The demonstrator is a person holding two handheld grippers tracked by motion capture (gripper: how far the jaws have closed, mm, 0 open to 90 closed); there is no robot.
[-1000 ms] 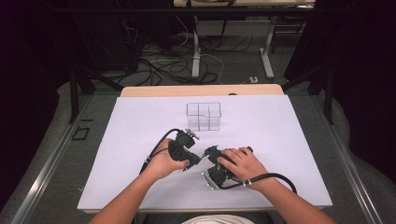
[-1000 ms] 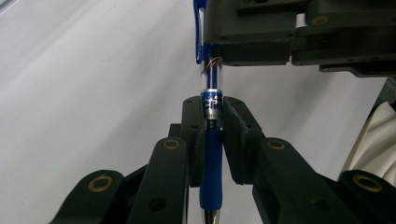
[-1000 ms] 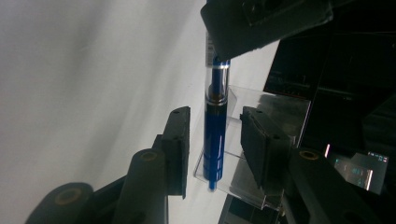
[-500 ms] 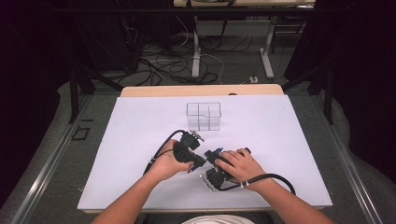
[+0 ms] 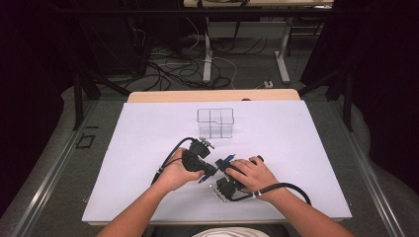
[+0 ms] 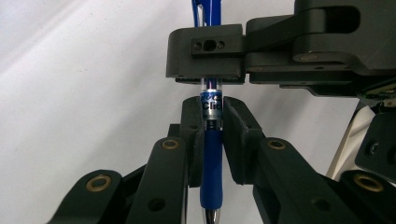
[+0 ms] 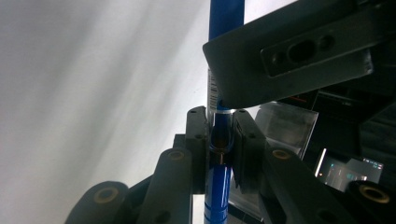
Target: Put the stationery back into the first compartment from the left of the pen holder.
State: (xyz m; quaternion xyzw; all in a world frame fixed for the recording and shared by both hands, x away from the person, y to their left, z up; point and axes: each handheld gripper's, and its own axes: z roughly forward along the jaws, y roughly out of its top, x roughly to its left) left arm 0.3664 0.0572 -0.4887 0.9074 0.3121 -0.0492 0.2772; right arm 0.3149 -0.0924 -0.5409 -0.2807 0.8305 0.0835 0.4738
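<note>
Blue pen [image 6: 209,140] clamped between both pairs of tongs, low over the white surface [image 5: 123,143], at about 6 o'clock from the clear divided box [image 5: 215,123]. Left tongs [image 6: 209,135] pressed on the pen at its silver band and rubber grip. Right tongs [image 7: 223,140] just closing, now clamped on the barrel too. Seen from above: left hand [image 5: 178,173] and right hand [image 5: 249,173] side by side, nearly touching, with the pen's tip end showing between them.

A clear box [image 5: 215,123] with small parts inside stands in the middle of the frame on a white mat [image 5: 123,148]. Cables [image 5: 168,69] lie on the floor at the top.
</note>
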